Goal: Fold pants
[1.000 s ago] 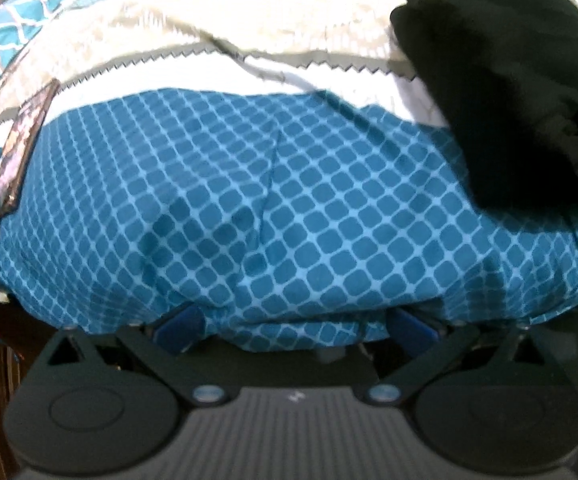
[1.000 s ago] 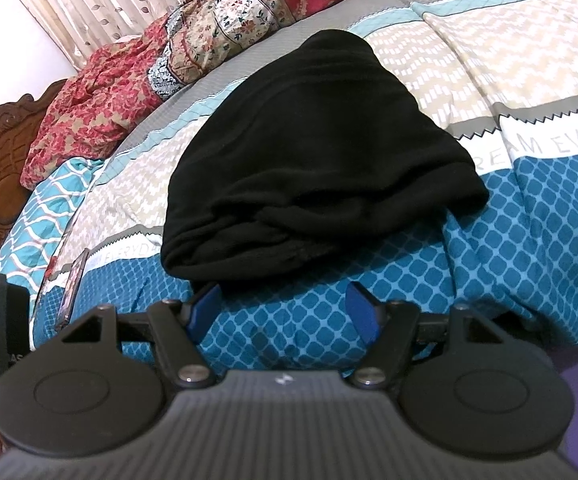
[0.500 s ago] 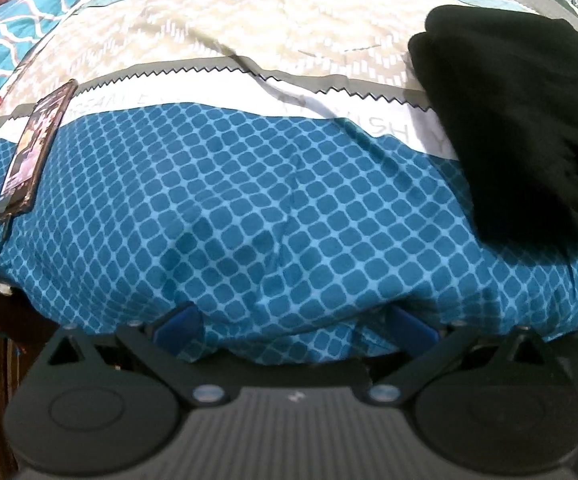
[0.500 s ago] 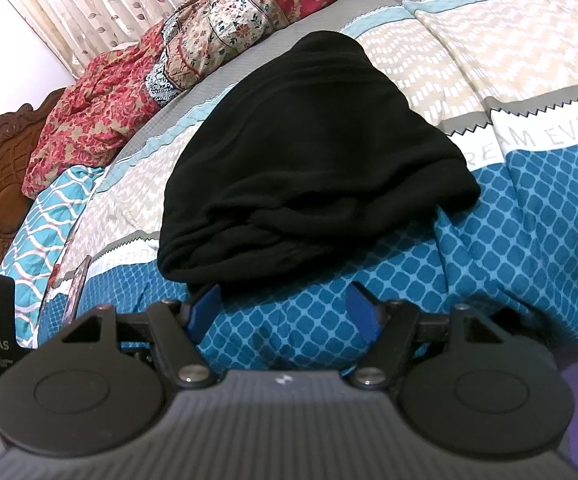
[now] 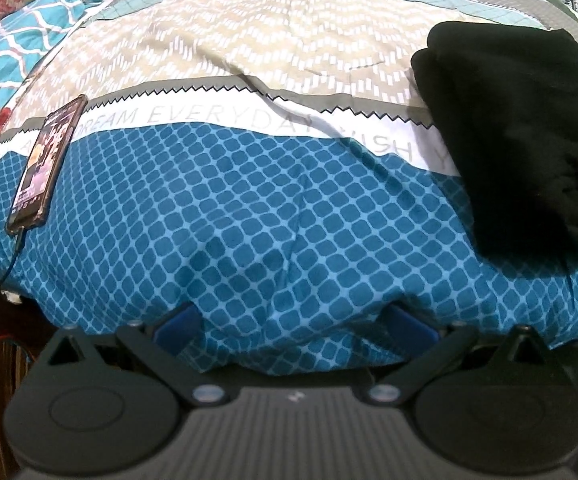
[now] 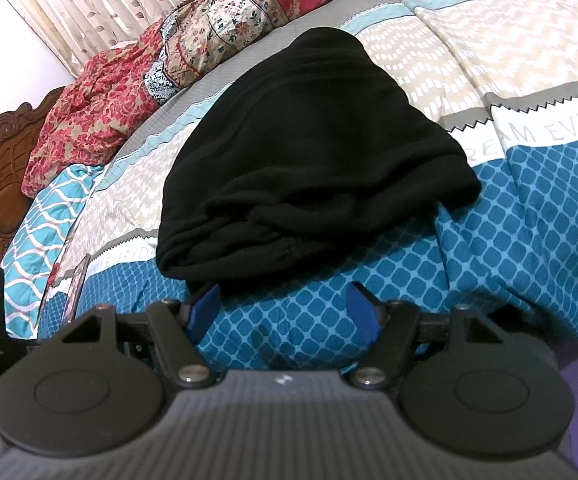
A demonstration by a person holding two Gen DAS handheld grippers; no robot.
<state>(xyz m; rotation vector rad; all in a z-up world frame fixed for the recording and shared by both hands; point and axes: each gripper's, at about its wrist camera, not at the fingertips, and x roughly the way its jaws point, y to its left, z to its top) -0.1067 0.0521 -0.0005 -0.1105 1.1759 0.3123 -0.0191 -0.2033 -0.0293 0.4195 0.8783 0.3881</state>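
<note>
Black pants (image 6: 309, 148) lie bundled just ahead of the right tongs (image 6: 285, 312), well right of the left tongs (image 5: 293, 322); both stand apart, empty.

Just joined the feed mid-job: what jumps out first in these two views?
The black pants lie in a folded bundle on the patterned bedspread, just beyond the open right gripper. A phone with a cable lies at the bed's left edge. The left gripper, open, holds nothing.
</note>
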